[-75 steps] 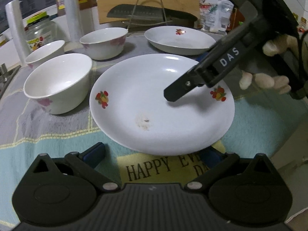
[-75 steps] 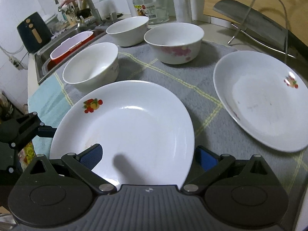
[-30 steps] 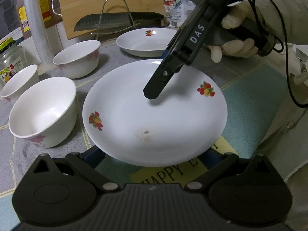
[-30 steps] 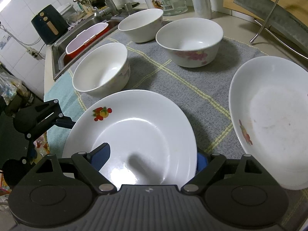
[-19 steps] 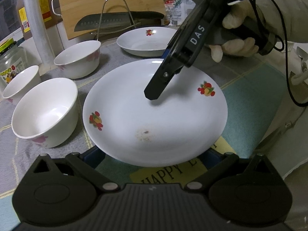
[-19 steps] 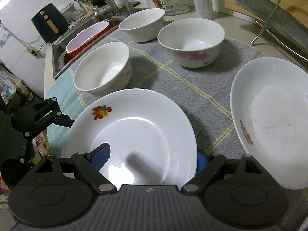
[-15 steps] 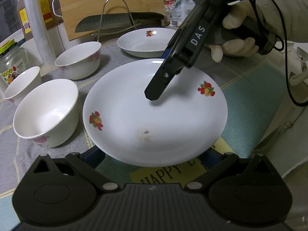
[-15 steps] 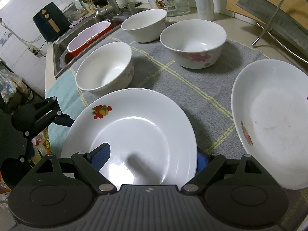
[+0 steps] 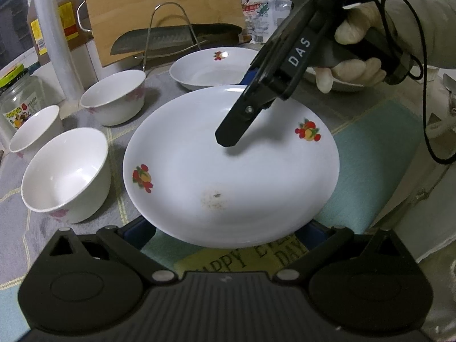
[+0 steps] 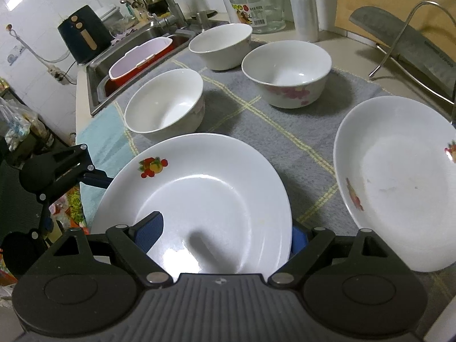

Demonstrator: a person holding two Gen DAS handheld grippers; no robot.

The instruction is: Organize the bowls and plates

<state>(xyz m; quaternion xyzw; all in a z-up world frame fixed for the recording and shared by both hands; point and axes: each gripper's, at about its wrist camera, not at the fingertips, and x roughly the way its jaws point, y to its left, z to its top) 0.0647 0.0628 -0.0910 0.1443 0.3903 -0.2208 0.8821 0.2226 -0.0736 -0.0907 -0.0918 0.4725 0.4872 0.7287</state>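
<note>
Plate (image 9: 230, 171): glossy white glazed ceramic, fruit decals, small dull brown smudge on the glaze. Bowls (image 10: 165, 102): same glossy ceramic, pink floral print. Mat (image 10: 273, 125): grey woven cloth, rough nap, yellow stripes. Cutting board (image 9: 162, 8): matt wood, visible grain. Cleaver (image 9: 159, 41): brushed metal blade on a shiny wire rack (image 9: 171, 28). Jar (image 10: 256, 2): clear glass. Right gripper (image 10: 225, 236): matt black plastic, blue rubbery pads on the fingers (image 10: 149, 228).

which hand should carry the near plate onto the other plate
Right, probably. The right gripper has one finger over the near plate and one beneath, and the other plate lies on its side. The left gripper only reaches under the opposite rim.
</note>
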